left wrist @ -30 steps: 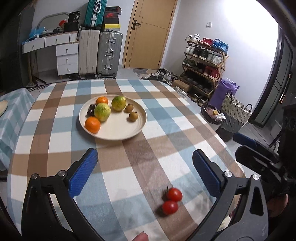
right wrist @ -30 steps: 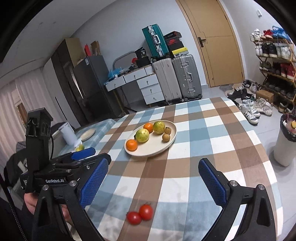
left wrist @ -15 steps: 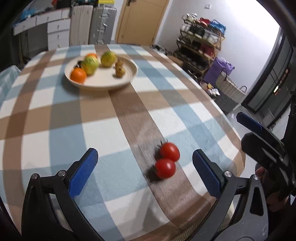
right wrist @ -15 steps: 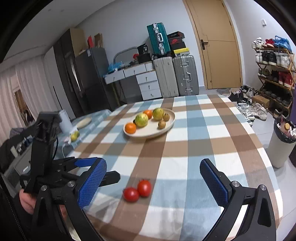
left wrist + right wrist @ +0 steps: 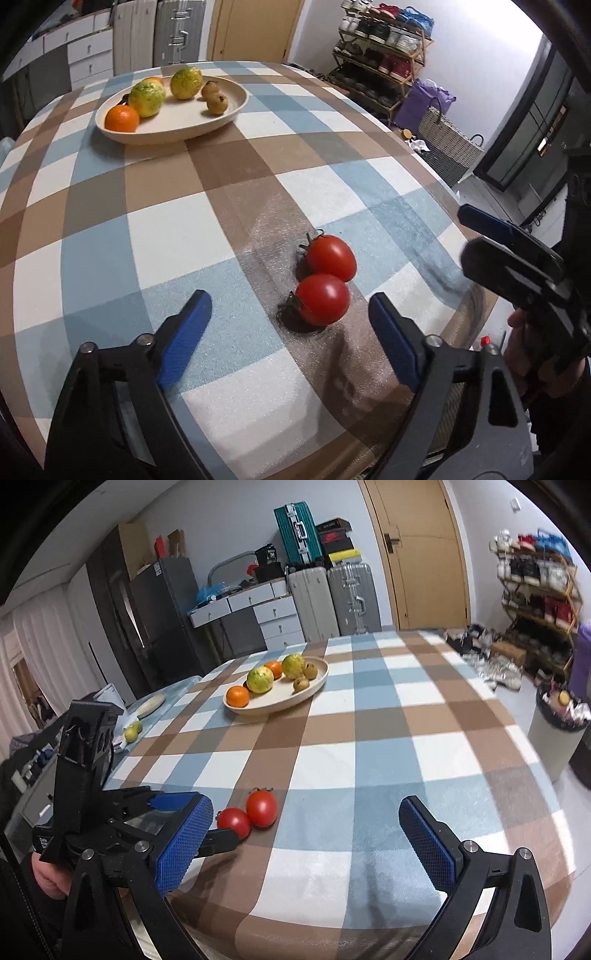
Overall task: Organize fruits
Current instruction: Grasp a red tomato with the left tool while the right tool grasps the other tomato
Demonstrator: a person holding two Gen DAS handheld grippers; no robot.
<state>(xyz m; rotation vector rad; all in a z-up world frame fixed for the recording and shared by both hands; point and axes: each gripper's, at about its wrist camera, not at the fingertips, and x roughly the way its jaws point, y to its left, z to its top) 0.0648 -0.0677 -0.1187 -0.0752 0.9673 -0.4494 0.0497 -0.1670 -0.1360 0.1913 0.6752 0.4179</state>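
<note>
Two red tomatoes lie touching on the checked tablecloth near the front edge: a near tomato (image 5: 322, 299) and a far tomato (image 5: 330, 257), also seen in the right wrist view (image 5: 233, 822) (image 5: 261, 807). My left gripper (image 5: 288, 317) is open, low over the cloth, with the near tomato just ahead between its fingers. My right gripper (image 5: 301, 834) is open and empty, to the right of the tomatoes. A cream plate (image 5: 184, 125) at the far left holds an orange (image 5: 122, 119), green-yellow fruits and small brown fruits.
The table's rounded edge (image 5: 476, 295) runs close on the right. Beyond it stand a shoe rack (image 5: 380, 40), a woven basket (image 5: 447, 144) and a bin (image 5: 554, 734). A side table (image 5: 151, 705) with a small fruit sits left.
My left gripper has dropped and moved forward to the two tomatoes, which now sit large between its fingers. The right gripper has lowered slightly. Both stay open.
</note>
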